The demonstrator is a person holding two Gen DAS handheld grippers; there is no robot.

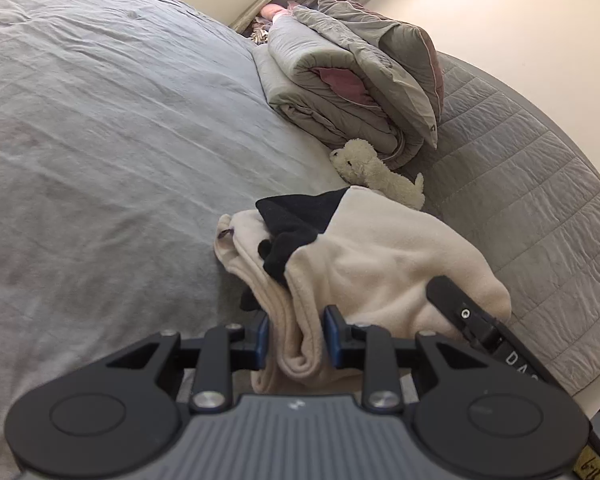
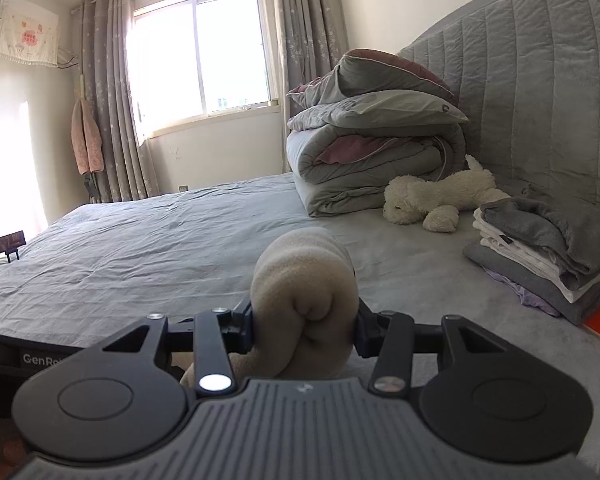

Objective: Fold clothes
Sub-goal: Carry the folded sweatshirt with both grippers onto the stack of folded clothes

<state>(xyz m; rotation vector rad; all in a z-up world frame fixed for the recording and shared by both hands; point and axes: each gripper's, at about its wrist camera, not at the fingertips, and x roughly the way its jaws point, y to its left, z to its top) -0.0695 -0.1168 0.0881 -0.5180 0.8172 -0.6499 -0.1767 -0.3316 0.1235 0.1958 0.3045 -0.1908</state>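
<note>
A cream fleece garment with a black part lies folded in layers on the grey bed. My left gripper is shut on a thick folded edge of it, blue pads pressing both sides. The other gripper's black body shows at the garment's right edge. In the right wrist view, my right gripper is shut on a bunched roll of the same cream fleece, held above the sheet.
A folded grey quilt with pillows sits against the padded headboard. A white plush dog lies beside it. A stack of folded grey and white clothes rests at the right. A window with curtains is behind.
</note>
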